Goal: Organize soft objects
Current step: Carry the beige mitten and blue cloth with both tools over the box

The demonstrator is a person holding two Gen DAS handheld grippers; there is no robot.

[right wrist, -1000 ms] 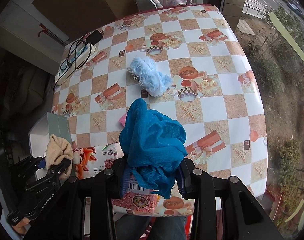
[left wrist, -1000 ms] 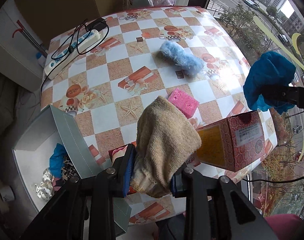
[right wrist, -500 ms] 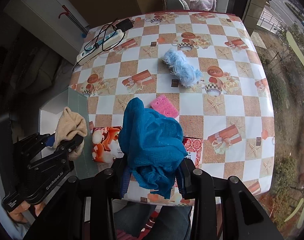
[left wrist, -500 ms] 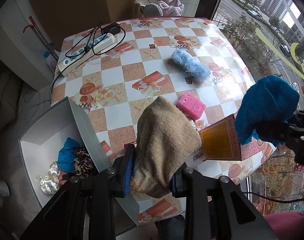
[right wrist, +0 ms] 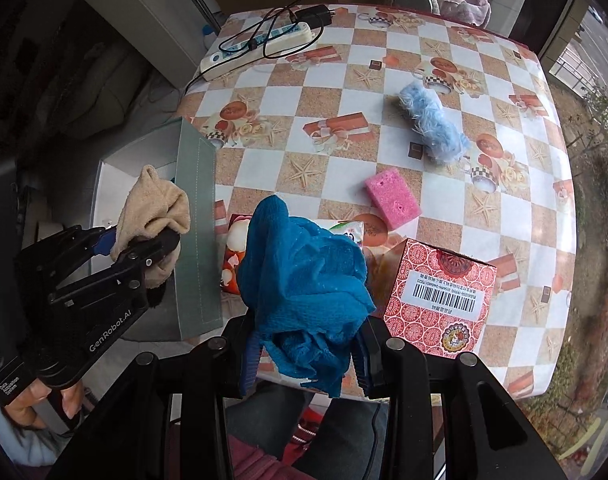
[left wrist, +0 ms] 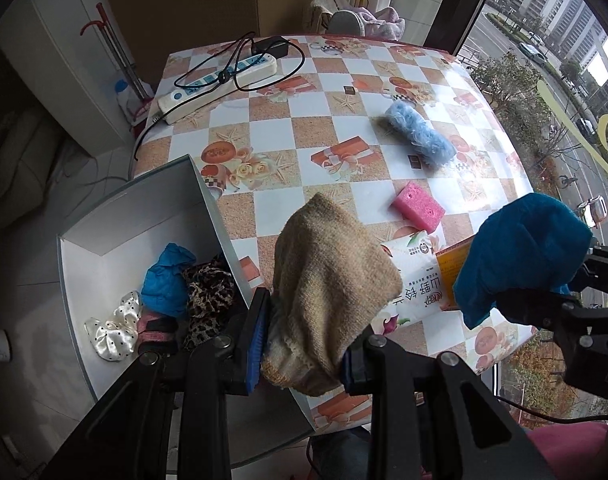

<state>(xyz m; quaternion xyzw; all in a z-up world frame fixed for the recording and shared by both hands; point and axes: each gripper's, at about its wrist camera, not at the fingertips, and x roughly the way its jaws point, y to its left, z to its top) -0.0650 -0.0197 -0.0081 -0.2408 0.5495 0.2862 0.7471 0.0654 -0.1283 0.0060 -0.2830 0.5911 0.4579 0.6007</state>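
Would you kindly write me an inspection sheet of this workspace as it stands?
Surface: table with checkered printed cloth.
Job's things: beige cloth and blue cloth held aloft; fluffy light-blue roll and pink sponge lying apart on the table; grey bin at the table's edge holding several soft pieces.
Clutter: red patterned box, tissue pack.
Grippers: left tool shut on beige cloth; right tool shut on blue cloth.
Cables: power strip with looped black cord.
Surroundings: window, street outside.

Bunched tan cloth [left wrist: 328, 280], blue cloth [right wrist: 304, 272]
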